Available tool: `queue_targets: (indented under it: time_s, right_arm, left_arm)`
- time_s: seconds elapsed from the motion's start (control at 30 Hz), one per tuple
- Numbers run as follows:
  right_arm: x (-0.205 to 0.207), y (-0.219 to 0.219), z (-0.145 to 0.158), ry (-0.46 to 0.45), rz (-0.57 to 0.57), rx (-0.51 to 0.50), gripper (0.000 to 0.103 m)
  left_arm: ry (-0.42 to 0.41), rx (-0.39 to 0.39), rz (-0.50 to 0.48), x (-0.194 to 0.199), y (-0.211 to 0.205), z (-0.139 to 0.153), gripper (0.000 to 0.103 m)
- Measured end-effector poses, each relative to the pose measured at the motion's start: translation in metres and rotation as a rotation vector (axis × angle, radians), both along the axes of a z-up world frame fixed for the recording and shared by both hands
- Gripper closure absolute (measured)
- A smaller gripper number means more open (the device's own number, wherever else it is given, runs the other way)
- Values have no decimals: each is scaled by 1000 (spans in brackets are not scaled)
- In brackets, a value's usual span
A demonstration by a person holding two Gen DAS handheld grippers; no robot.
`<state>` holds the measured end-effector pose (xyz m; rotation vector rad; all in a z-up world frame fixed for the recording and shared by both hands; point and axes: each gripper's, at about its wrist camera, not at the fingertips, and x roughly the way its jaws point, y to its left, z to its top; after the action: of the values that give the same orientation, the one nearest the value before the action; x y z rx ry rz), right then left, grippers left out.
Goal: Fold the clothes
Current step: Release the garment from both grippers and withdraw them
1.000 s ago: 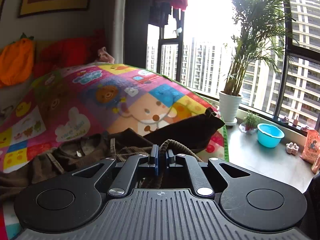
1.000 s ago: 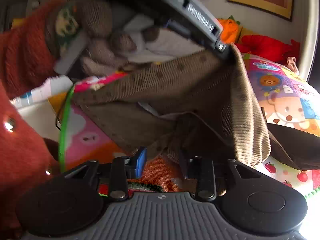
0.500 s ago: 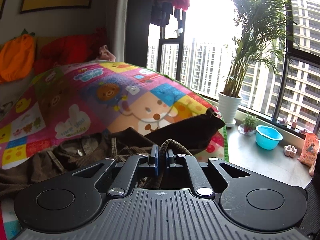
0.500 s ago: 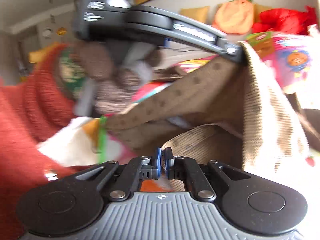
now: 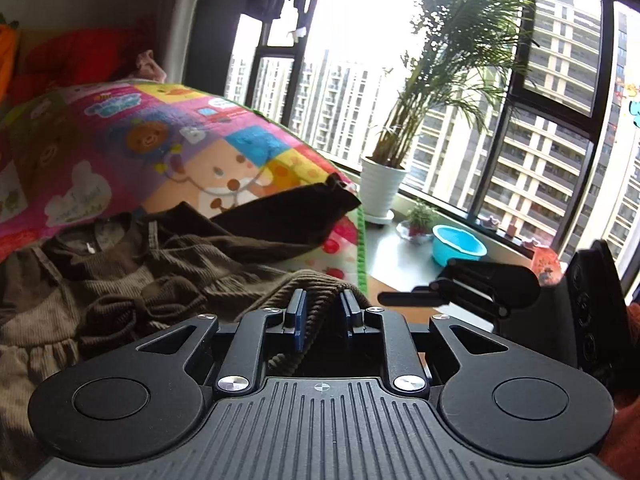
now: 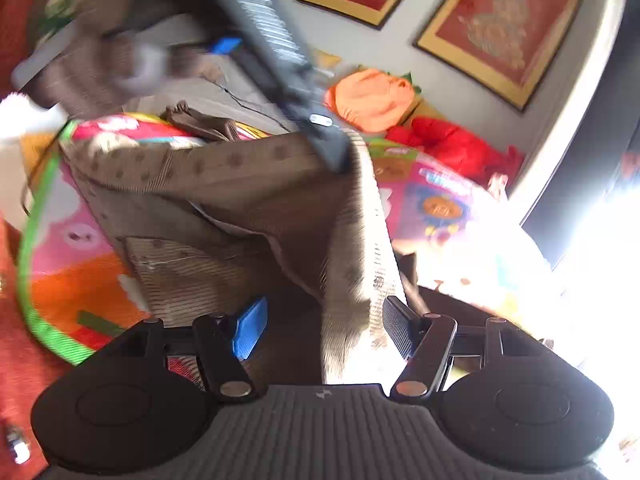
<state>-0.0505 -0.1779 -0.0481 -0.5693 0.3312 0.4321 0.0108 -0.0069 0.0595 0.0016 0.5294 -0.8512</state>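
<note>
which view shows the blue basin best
The left wrist view: the blue basin sits sharp and unobstructed on the sill beside the white plant pot. The right wrist view faces the wall and the brown garment, so the basin is not in it.

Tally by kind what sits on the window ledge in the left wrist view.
Potted plants: 2 — the tall palm and the small plant
Blue basins: 1
Total: 3
</note>
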Motion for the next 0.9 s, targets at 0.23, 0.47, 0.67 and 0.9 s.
queue_targets:
  time_s: [0.23, 0.47, 0.67, 0.9]
  right_arm:
    - [-17, -76, 8, 118, -191, 100, 38]
    - [3, -72, -3, 152, -168, 222, 38]
    - [22, -32, -19, 208, -53, 200, 38]
    - [18, -15, -20, 246, 27, 229, 38]
  left_arm:
    - [-36, 179, 161, -73, 72, -27, 19]
    - [-1, 463, 481, -54, 113, -61, 27]
    - [-76, 549, 465, -64, 103, -73, 80]
    - [-23, 341, 619, -73, 138, -47, 97]
